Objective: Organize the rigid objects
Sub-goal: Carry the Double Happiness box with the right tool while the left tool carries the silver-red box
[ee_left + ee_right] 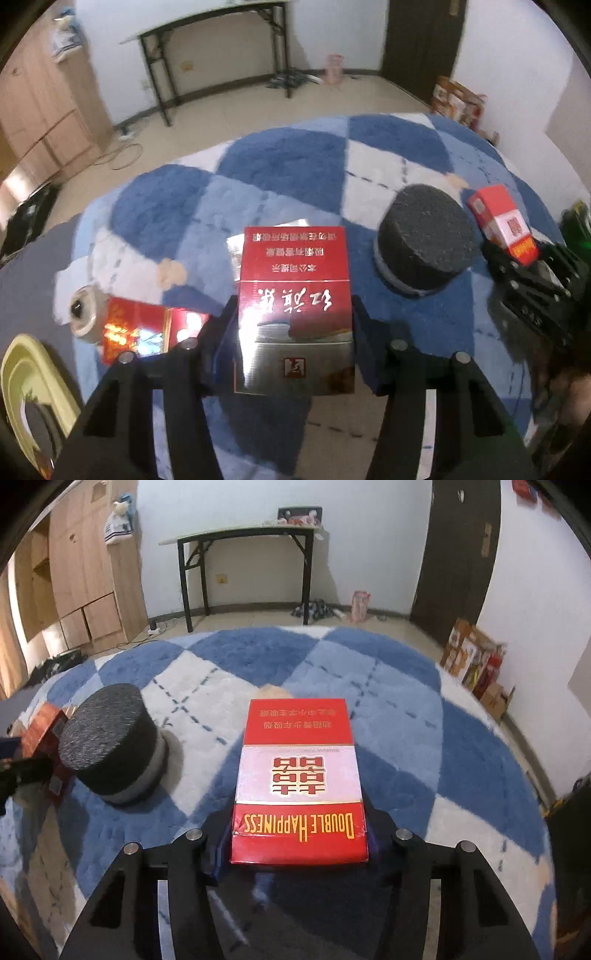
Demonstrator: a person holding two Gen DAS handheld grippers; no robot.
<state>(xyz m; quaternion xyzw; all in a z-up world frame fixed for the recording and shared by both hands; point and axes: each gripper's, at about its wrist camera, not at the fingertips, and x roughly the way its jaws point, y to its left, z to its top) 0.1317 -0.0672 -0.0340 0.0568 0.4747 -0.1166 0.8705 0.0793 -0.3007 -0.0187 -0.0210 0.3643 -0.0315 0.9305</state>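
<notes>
My left gripper (293,314) is shut on a dark red and silver cigarette pack (293,295) and holds it above the blue and white checked rug (280,166). My right gripper (297,830) is shut on a red and white Double Happiness pack (297,775), also above the rug (406,701). In the left wrist view the right gripper (532,273) with its pack (502,225) shows at the right. A black round foam-topped object (424,240) stands on the rug between the grippers; it also shows in the right wrist view (109,742).
A shiny red pack (140,328) and a small round tin (83,314) lie on the rug at the left. A yellow tray (26,376) sits at the lower left. A folding table (243,539), wardrobe (81,572) and boxes (476,664) line the walls.
</notes>
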